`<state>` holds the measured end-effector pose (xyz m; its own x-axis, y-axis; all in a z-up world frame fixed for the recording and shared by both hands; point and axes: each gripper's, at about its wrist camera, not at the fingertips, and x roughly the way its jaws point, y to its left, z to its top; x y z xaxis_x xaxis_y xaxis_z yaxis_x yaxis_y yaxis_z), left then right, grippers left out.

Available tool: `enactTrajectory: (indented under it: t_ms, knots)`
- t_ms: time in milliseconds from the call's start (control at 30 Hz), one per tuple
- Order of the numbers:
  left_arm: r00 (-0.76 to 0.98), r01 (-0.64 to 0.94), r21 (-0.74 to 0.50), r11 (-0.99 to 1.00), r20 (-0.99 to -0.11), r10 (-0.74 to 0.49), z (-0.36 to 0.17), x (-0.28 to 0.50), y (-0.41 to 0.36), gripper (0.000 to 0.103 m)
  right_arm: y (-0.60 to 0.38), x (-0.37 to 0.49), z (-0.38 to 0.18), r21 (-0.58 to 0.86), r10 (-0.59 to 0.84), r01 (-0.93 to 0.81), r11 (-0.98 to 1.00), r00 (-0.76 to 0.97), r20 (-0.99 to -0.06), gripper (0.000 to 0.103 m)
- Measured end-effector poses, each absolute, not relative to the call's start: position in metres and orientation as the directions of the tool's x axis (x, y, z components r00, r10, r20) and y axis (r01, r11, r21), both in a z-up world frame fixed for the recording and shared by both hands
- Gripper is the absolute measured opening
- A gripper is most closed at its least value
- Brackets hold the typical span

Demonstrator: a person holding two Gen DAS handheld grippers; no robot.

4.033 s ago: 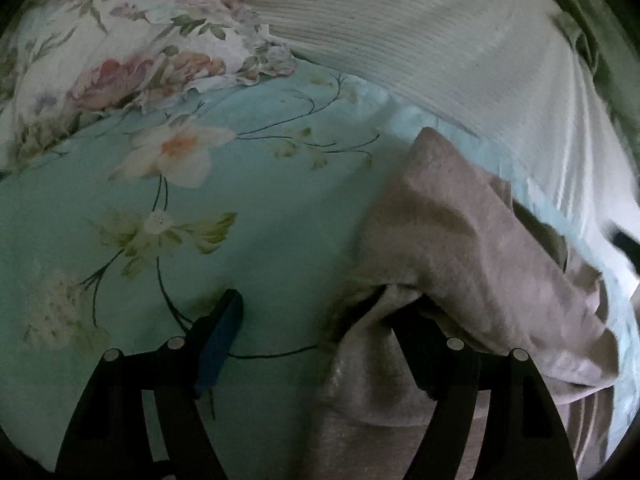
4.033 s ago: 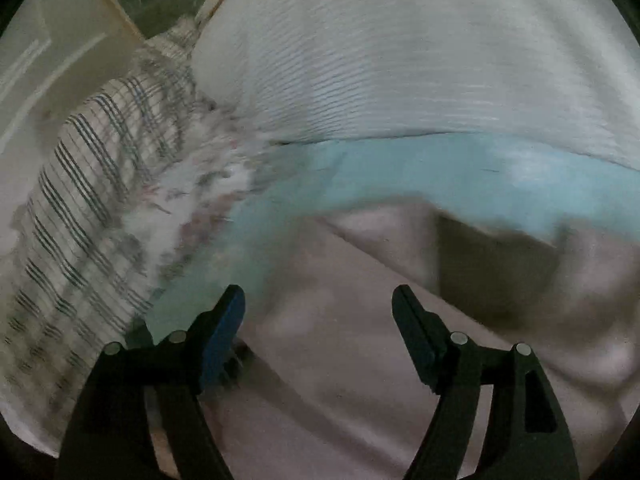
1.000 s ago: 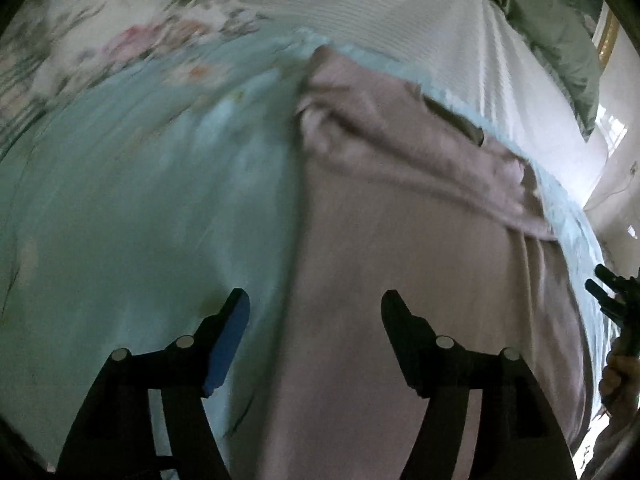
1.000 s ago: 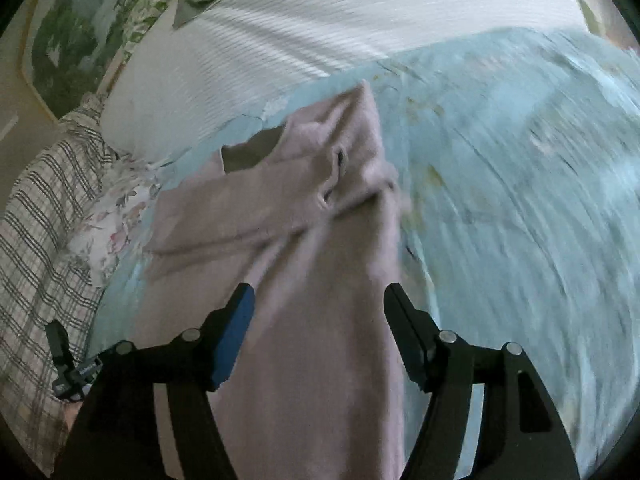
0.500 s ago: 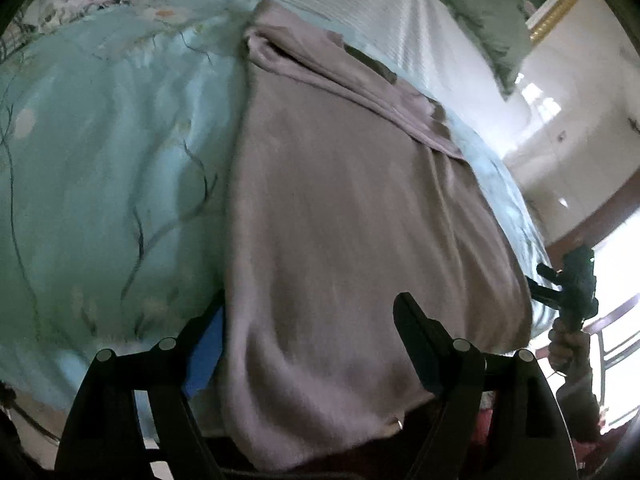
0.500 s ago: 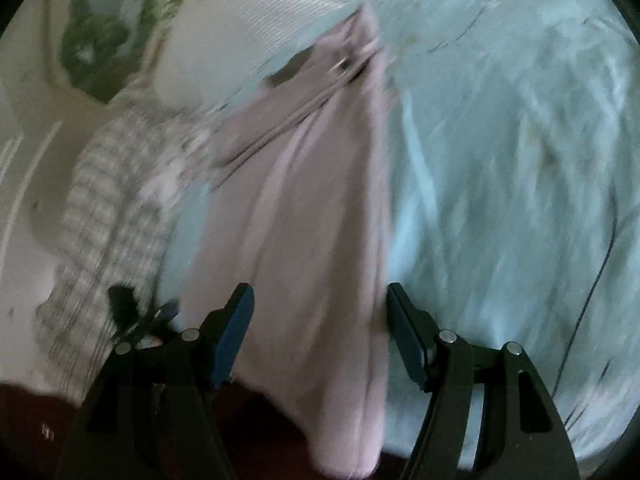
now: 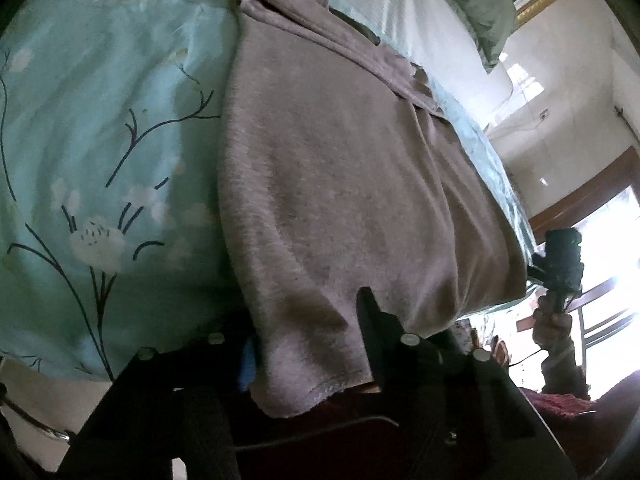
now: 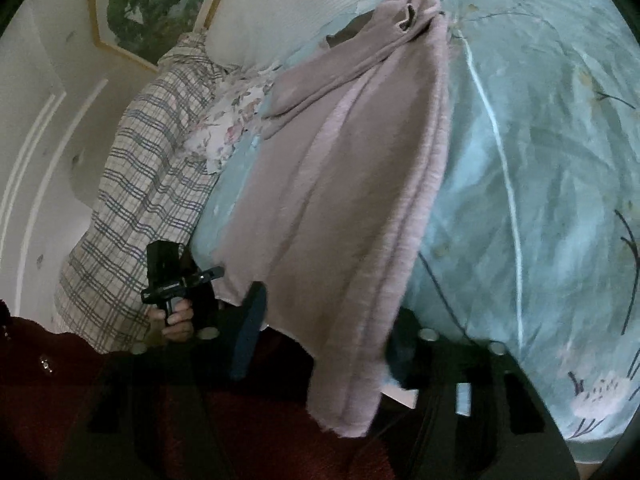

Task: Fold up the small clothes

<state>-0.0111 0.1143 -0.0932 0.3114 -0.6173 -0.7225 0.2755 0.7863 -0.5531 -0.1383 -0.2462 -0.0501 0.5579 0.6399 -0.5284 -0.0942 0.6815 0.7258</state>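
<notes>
In the left wrist view we're looking at the mauve garment [image 7: 340, 184] stretching from the top centre down to the bottom middle of the frame over the teal floral bedspread [image 7: 100, 128], its hem drooping past the bed edge between the fingers of our left gripper [image 7: 308, 344], which is sitting wide apart around the cloth. Our right gripper [image 7: 560, 264] is showing at the right edge. In the right wrist view the garment [image 8: 340, 200] is running diagonally from upper centre to bottom centre, with a plaid blanket [image 8: 144, 208] lying at left. Our right gripper [image 8: 324, 336] is spread wide either side of the hanging corner; the left gripper [image 8: 172, 276] is sitting lower left, and there we can't tell its opening.
</notes>
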Motion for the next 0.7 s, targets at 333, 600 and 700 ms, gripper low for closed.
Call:
enactTrajectory:
  t_ms: [333, 600, 700]
  knots:
    - [0.416, 0.297, -0.581, 0.758, -0.636, -0.650, -0.060, -0.015, 0.123, 0.006, -0.245, -0.129, -0.027, 0.768, 0.647, -0.136, 0.626, 0.641, -0.413, 0.008]
    - [0.581, 0.343, -0.577, 0.741, -0.490, -0.650, 0.005, 0.023, 0.128, 0.005, -0.260, -0.074, 0.025, 0.762, 0.588, -0.199, 0.617, 0.760, -0.277, 0.007]
    - [0.641, 0.340, -0.573, 0.746, -0.440, -0.629, 0.030, 0.060, 0.130, 0.005, -0.275, -0.045, 0.041, 0.746, 0.529, -0.175, 0.642, 0.806, -0.267, 0.008]
